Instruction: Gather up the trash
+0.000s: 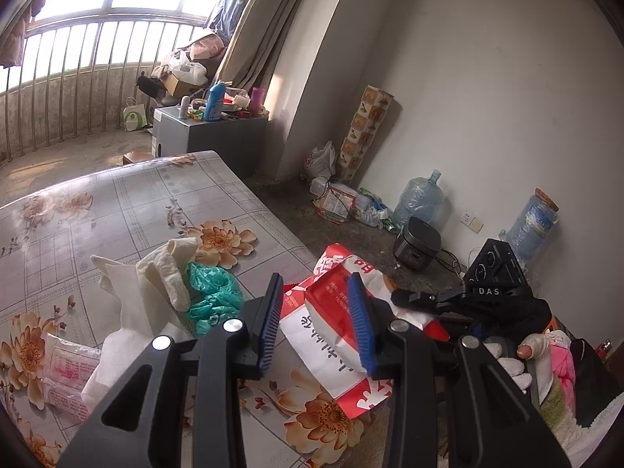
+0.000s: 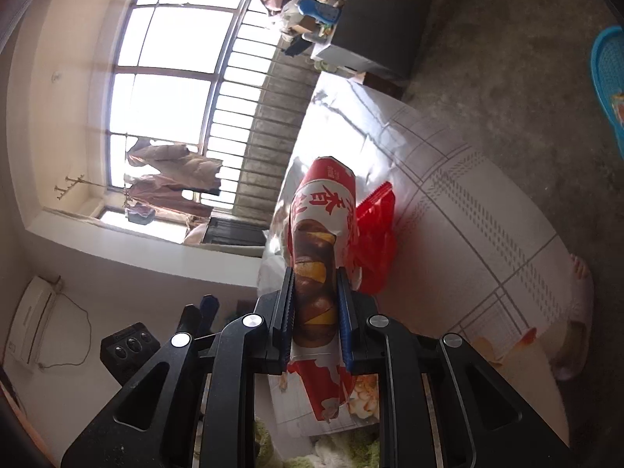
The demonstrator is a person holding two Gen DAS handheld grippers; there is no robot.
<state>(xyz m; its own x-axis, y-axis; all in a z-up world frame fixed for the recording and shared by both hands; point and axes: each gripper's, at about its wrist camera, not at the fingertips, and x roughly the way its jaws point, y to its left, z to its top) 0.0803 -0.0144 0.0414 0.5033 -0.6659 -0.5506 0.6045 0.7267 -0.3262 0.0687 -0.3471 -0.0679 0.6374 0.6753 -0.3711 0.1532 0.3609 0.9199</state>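
A: Trash lies on the floral desk [image 1: 117, 202]: a white tissue [image 1: 128, 292] at the left, a green plastic scrap [image 1: 212, 296] beside it, and the red-and-white bag [image 1: 331, 335] at the near right edge.

B: The left gripper [image 1: 318, 325] has its fingers apart around the bag; the right gripper [image 2: 315, 312] is clamped on it.

A: Judging by that, the bag is being held ready; next, the left picks up the tissue.

Glossy tablecloth [image 1: 128, 202], crumpled paper bag [image 1: 335, 335], rough concrete floor [image 1: 351, 230]
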